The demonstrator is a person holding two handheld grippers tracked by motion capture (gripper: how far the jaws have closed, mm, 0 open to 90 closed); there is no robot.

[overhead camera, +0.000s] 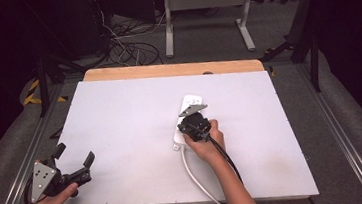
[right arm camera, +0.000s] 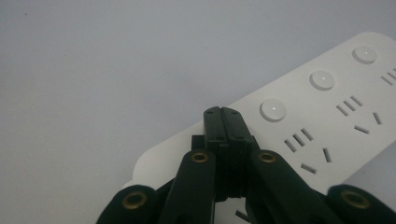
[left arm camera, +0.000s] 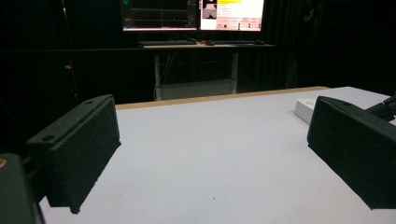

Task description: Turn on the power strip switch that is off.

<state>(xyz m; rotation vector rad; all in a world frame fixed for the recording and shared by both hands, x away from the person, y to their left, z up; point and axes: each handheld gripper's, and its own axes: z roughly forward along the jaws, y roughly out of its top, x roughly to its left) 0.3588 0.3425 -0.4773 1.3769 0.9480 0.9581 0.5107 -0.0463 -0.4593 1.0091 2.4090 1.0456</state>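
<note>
A white worktop (overhead camera: 136, 131) is seen in a dark room with cables on the floor behind. At its near left corner, the left hand-held gripper (overhead camera: 76, 155) is held with jaws spread wide and empty. Right of centre, the right hand-held gripper (overhead camera: 194, 123), jaws pressed together, is poised over a white power strip (overhead camera: 188, 106) lying flat.

The power strip (right arm camera: 327, 107) runs off the right edge, its near end hidden behind the right tool (right arm camera: 223, 122).
</note>
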